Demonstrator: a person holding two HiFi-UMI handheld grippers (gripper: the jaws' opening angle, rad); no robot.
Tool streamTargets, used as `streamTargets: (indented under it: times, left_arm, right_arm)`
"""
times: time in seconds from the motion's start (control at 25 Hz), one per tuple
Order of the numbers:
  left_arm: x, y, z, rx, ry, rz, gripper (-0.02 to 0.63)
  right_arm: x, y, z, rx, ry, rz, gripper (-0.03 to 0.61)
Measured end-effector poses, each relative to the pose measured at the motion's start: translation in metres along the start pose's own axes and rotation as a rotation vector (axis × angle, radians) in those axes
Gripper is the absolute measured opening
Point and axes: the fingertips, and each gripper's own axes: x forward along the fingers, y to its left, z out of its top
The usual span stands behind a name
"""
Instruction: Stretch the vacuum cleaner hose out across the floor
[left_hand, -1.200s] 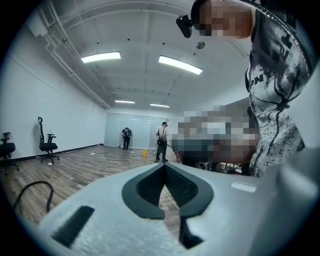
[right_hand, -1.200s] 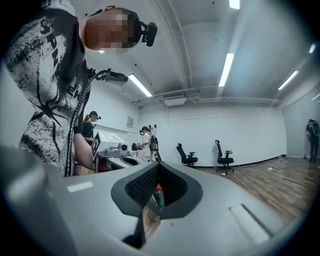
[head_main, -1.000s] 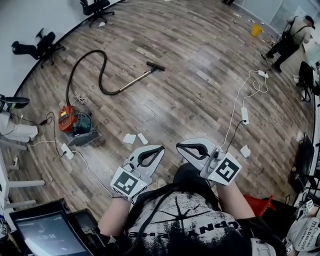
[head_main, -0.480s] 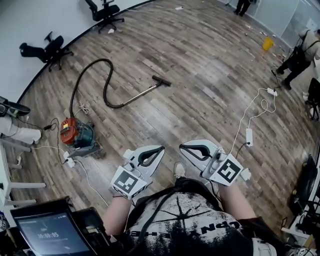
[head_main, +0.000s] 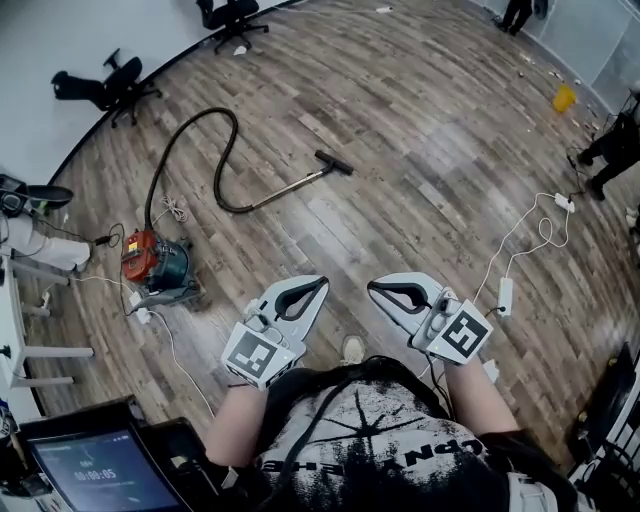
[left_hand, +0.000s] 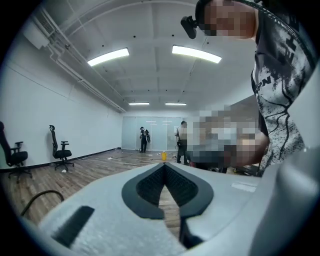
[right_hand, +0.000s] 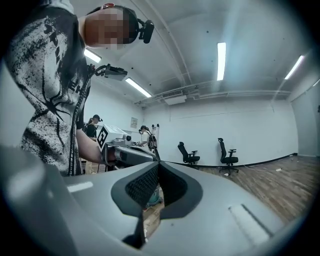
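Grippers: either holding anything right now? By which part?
Nothing held. The left gripper and right gripper are both shut and empty; the vacuum hose lies on the floor, away from both.

Black office chairs (head_main: 112, 85) along the wall; yellow bucket (head_main: 565, 97), perhaps.

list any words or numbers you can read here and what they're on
"PN": on the person's shirt, part of a longer print that is cut off; the rest is not legible.
Screen: a row of digits like a timer, too small to read.
Vacuum cleaner: no label that can be read.
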Motion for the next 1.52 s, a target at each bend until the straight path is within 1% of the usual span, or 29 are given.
streamTargets:
  times: [0.08, 0.16, 0.24, 0.32, 0.48, 0.6, 0.72, 0.88, 1.12, 1.24, 1.4, 1.52]
  left_arm:
    - [0.002, 0.010, 0.000, -0.009, 0.001, 0.044, 0.002]
    - [0.001, 0.019, -0.003, -0.018, 0.015, 0.070, 0.002]
    - [-0.001, 0.027, -0.006, -0.041, 0.019, 0.088, 0.002]
    - [-0.002, 0.037, -0.007, -0.068, 0.006, 0.104, 0.002]
    - [0.002, 0.062, -0.011, -0.085, 0.002, 0.124, 0.002]
    - [0.010, 0.087, -0.026, -0.103, 0.026, 0.112, 0.002]
    - [0.019, 0.119, -0.030, -0.109, 0.027, 0.093, 0.002]
    - [0.034, 0.168, -0.016, -0.082, 0.019, 0.059, 0.002]
    - [0.055, 0.242, 0.013, -0.044, -0.010, 0.001, 0.002]
    - [0.057, 0.276, 0.015, -0.046, -0.008, -0.012, 0.002]
    - [0.058, 0.316, 0.009, -0.066, -0.009, -0.031, 0.002]
    - [0.065, 0.347, 0.009, -0.058, -0.011, -0.042, 0.002]
  right_arm:
    - [0.004, -0.010, 0.001, -0.004, -0.011, 0.033, 0.008]
    - [0.009, -0.017, 0.001, 0.001, -0.017, 0.052, 0.008]
    - [0.013, -0.023, -0.003, 0.013, -0.010, 0.062, 0.008]
    - [0.020, -0.030, -0.007, 0.019, -0.007, 0.073, 0.008]
    - [0.044, -0.044, -0.013, 0.016, -0.009, 0.103, 0.008]
    - [0.065, -0.064, -0.017, 0.004, 0.002, 0.078, 0.008]
    - [0.090, -0.089, -0.022, -0.002, 0.012, 0.048, 0.008]
    - [0.126, -0.124, -0.022, -0.020, 0.029, 0.043, 0.008]
    - [0.187, -0.183, -0.002, -0.046, 0.005, -0.009, 0.008]
    - [0.216, -0.204, -0.004, -0.051, 0.007, -0.021, 0.008]
    - [0.241, -0.233, -0.019, 0.031, 0.038, -0.055, 0.008]
    - [0.262, -0.262, -0.014, 0.001, 0.011, -0.093, 0.008]
